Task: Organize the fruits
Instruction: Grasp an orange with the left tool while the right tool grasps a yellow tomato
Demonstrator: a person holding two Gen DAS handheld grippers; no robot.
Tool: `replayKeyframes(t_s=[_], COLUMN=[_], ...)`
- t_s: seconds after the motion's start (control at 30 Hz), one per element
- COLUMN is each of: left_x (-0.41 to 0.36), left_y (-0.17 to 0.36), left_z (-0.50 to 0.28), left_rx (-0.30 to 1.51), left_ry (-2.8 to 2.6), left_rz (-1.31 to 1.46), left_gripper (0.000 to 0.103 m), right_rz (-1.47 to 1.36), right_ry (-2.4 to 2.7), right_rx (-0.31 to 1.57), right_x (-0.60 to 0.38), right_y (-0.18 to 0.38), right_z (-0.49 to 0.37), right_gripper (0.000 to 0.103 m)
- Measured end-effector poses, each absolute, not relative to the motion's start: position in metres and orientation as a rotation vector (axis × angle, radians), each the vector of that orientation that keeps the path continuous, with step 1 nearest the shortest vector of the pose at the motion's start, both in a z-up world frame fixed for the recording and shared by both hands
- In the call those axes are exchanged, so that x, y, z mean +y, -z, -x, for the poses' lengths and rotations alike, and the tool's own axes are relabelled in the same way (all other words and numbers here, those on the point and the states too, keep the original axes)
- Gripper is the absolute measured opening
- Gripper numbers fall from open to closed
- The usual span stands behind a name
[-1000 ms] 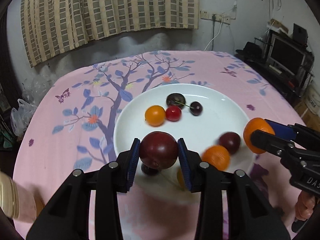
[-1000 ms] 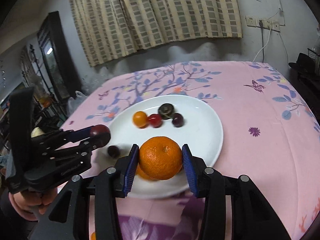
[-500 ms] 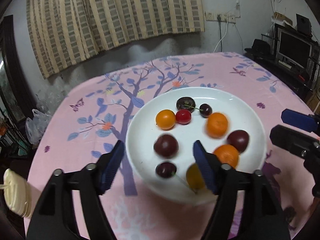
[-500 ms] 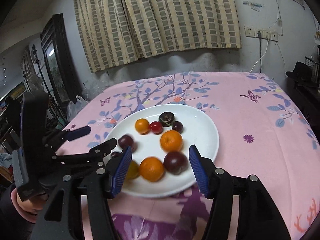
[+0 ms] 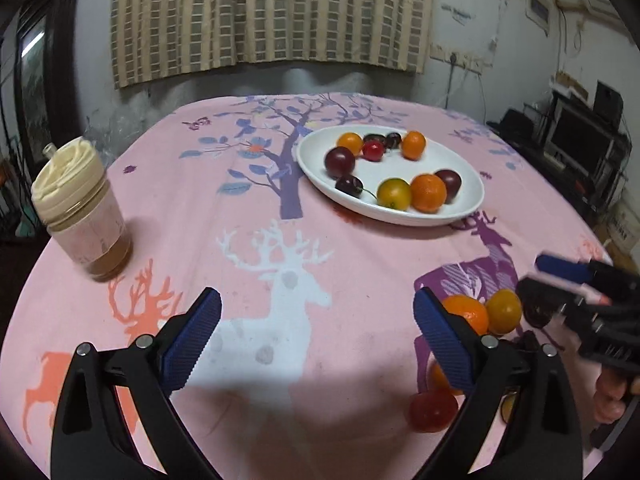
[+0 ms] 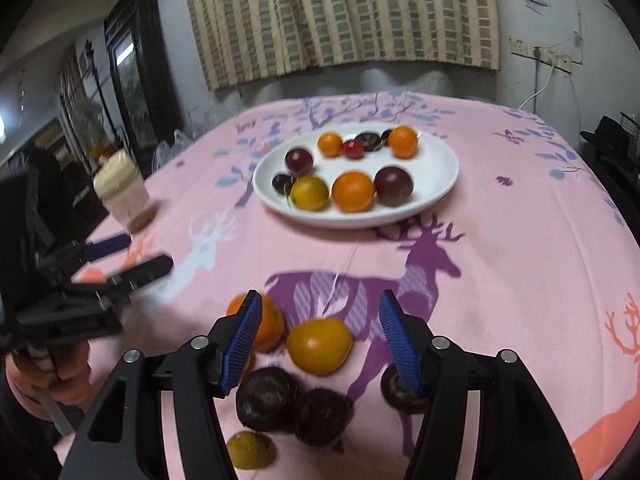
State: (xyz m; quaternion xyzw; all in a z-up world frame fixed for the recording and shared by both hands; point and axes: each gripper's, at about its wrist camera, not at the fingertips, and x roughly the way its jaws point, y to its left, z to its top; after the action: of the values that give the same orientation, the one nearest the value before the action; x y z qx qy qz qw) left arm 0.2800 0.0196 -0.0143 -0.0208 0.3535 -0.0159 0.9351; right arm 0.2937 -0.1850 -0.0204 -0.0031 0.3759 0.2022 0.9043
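A white plate point(image 5: 472, 196) point(image 6: 440, 168) holds several fruits: oranges, dark plums, cherries and a yellow one. Loose fruit lies on the pink cloth near me: an orange point(image 5: 466, 312) point(image 6: 272, 324), a yellow-orange fruit point(image 5: 503, 310) point(image 6: 319, 345), a red fruit point(image 5: 433, 411), dark brown fruits point(image 6: 267, 398) and a small yellow-green one point(image 6: 248, 450). My left gripper point(image 5: 316, 344) is open and empty, left of the loose pile. My right gripper point(image 6: 320, 340) is open and empty, with the yellow-orange fruit between its fingers, untouched.
A jar with a cream lid point(image 5: 78, 208) point(image 6: 124, 190) stands at the table's left edge. The round table's edge curves close on all sides. A cabinet and screens point(image 5: 580, 140) stand at the far right.
Both grippers let go of their fruit over the plate, opened, and pulled back toward the near side of the table, down to the loose fruit pile.
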Motion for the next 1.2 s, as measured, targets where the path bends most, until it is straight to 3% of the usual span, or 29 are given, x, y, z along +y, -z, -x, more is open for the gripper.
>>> replayKeyframes(t_s=[0.17,0.4,0.5,0.8,1.0,1.2], left_x=[0.026,0.019,0.016,0.011,-0.004,-0.052], left_y=[0.017,0.014,0.014,0.018,0.018,0.028], left_z=[-0.275,-0.272,-0.271,-0.271,-0.277,-0.296], left_rx=[0.727,0.71,0.706,0.715,0.737,0.816], left_ry=[0.039,0.028,0.028,0.032,0.183,0.338], left_rz=[0.078,0.029,0.009,-0.011,0.036,-0.024], left_gripper=[0.095,0.095,0.095,0.095,0.095,0.074], right_rz=[0.086,0.113,0.115,0.073,-0.086,-0.138], right_ry=[-0.388,-0.419,-0.437,-0.439,-0.378,-0.33], right_rx=[0.854,0.889,0.884,0.884,0.778,0.752], right_x=[-0.174,-0.166,-0.164,-0.17,-0.206,-0.222], right_y=[0.04,0.051,0.051,0.047,0.019,0.012], right_z=[-0.293,-0.295,-0.294,-0.294,-0.294,-0.295], right_gripper=[0.05,0.049,0.041,0.04,0.04,0.04])
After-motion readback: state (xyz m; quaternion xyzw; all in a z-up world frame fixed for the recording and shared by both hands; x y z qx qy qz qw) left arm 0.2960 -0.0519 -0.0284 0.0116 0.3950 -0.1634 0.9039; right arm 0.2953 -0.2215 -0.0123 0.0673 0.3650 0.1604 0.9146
